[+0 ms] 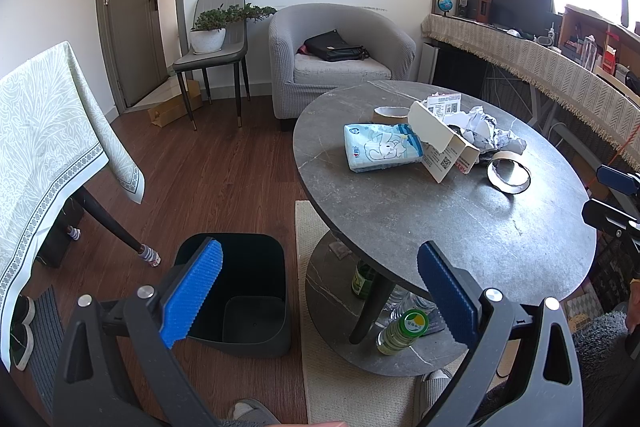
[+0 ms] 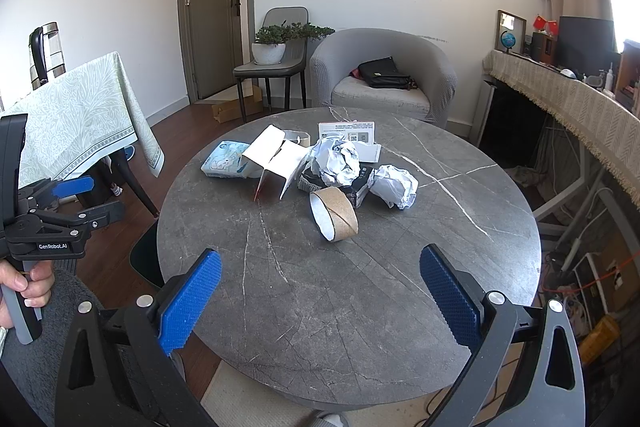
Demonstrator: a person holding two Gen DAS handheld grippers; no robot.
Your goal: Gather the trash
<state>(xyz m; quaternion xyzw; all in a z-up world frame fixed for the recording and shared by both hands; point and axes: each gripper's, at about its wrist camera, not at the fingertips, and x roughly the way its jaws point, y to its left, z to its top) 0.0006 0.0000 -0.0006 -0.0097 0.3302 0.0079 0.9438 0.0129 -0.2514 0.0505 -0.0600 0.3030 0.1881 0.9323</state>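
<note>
Left wrist view, nearest: left gripper [image 1: 318, 285] spread wide, blue pads bare, nothing held.
Below it: open dark bin [image 1: 244, 299] on the floor, near left of the round grey table [image 1: 500, 239]; looks empty.
Under the table: bottles on a lower shelf, one green-capped bottle [image 1: 402, 333] clearest.
Far on the tabletop: trash heap with tissue pack [image 1: 380, 147], torn white carton [image 1: 440, 143], crumpled paper [image 1: 490, 131], tape ring [image 1: 508, 177].
Right edge: part of the other claw, blurred by the lens.

Right wrist view, nearest: right gripper [image 2: 320, 295] equally wide open, empty, hovering over the near table edge.
Middle of table: cardboard tape ring [image 2: 334, 213] nearest, on its side; two paper balls [image 2: 394, 185] just behind; carton and tissue pack further left.
Handling, judged: all light; paper soft and crushable, take across the bulk; ring stiff but apt to roll, pinch its wall; pack slippery.
Only here: second paper ball, left claw's handle in a hand [image 2: 28, 283].
Only in the left view: bin interior, bottles.
</note>
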